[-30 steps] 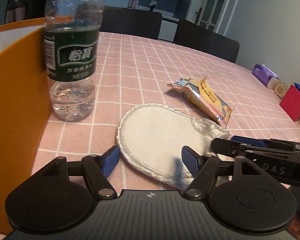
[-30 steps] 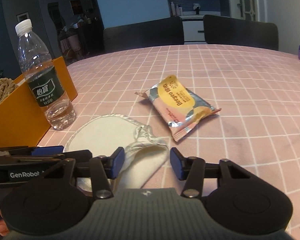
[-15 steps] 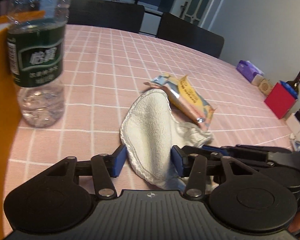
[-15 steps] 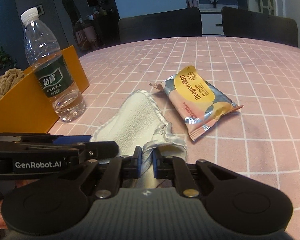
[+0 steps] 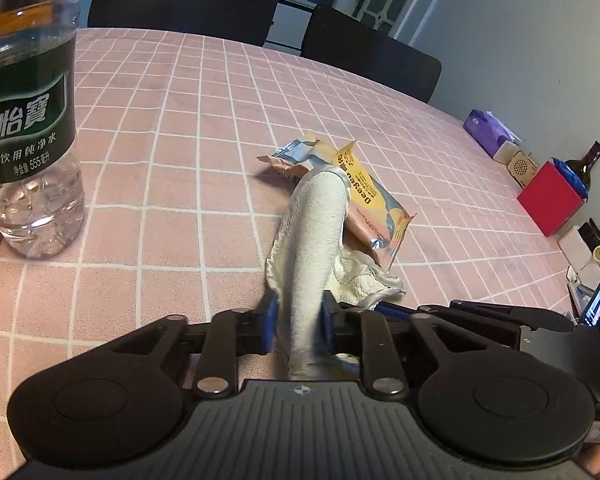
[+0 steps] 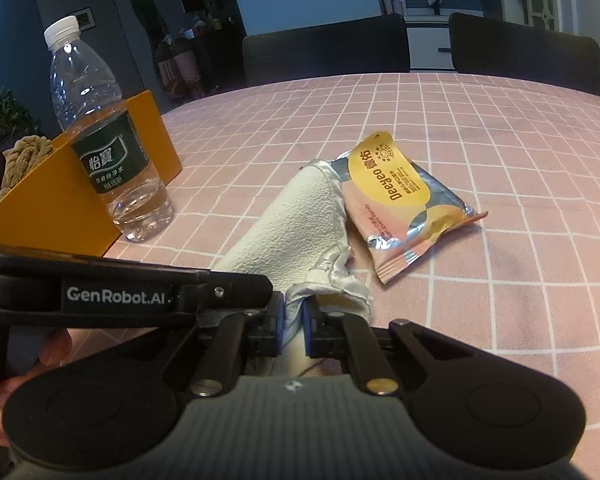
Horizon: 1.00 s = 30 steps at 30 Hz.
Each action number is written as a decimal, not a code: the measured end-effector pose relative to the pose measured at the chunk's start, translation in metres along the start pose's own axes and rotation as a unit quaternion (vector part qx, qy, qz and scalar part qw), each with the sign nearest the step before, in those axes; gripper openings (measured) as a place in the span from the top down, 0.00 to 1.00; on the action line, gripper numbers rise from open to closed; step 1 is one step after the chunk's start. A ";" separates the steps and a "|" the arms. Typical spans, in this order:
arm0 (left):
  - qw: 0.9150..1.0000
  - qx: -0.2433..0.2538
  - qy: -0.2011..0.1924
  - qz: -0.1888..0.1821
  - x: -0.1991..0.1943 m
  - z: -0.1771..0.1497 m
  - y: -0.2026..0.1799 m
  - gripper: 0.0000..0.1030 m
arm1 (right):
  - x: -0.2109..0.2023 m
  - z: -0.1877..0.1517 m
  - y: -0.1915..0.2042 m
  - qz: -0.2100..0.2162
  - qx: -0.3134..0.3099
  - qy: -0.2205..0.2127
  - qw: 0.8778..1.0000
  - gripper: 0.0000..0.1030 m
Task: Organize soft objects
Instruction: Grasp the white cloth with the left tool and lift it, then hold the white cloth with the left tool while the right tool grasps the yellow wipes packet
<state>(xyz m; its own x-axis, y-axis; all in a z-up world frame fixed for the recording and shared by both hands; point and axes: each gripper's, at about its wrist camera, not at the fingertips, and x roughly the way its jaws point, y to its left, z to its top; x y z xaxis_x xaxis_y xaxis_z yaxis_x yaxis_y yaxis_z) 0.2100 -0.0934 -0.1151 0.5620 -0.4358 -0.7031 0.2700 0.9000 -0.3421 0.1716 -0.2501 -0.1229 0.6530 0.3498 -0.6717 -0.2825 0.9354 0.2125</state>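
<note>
A white quilted cloth mitt (image 5: pixel 316 232) is lifted at its near end, its far end resting by a snack packet (image 5: pixel 364 196) on the pink checked tablecloth. My left gripper (image 5: pixel 298 320) is shut on the mitt's near part. My right gripper (image 6: pixel 294 322) is shut on the mitt's silky cuff (image 6: pixel 332 276), right beside the left gripper. The mitt (image 6: pixel 296 228) stretches away from both grippers and touches the packet (image 6: pixel 400 196).
A water bottle (image 6: pixel 108 152) stands to the left, next to an orange box (image 6: pixel 60 204) holding a rope-like bundle (image 6: pixel 24 160). Two dark chairs (image 6: pixel 328 52) stand at the far edge. A red box (image 5: pixel 552 200), a purple tissue pack (image 5: pixel 488 136) and a dark bottle (image 5: pixel 590 164) stand at right.
Both grippers have closed on the mitt and raised its near end off the cloth. The mitt has gone from lying flat to a bunched, folded ridge.
</note>
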 end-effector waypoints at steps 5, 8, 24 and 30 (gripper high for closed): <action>1.000 0.011 -0.016 0.010 -0.010 -0.003 -0.002 0.84 | -0.007 0.002 0.003 0.005 -0.002 0.004 1.000 0.80; 0.999 0.008 -0.039 0.022 -0.022 -0.002 0.001 0.85 | -0.019 0.007 0.004 0.003 -0.005 -0.016 1.000 0.69; 0.991 0.038 -0.081 0.100 -0.012 0.019 0.007 0.85 | 0.028 0.035 -0.001 -0.144 -0.069 -0.024 0.987 0.24; 0.991 0.035 -0.084 0.096 -0.008 0.018 0.010 0.84 | 0.046 0.039 0.001 -0.176 -0.101 -0.018 0.979 0.28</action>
<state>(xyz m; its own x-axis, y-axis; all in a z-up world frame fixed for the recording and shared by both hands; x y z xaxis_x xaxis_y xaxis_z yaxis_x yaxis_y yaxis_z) 0.2224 -0.0812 -0.1016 0.7291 -0.2544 -0.6354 0.1946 0.9671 -0.1639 0.2285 -0.2314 -0.1263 0.7580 0.0132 -0.6522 -0.1668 0.9705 -0.1741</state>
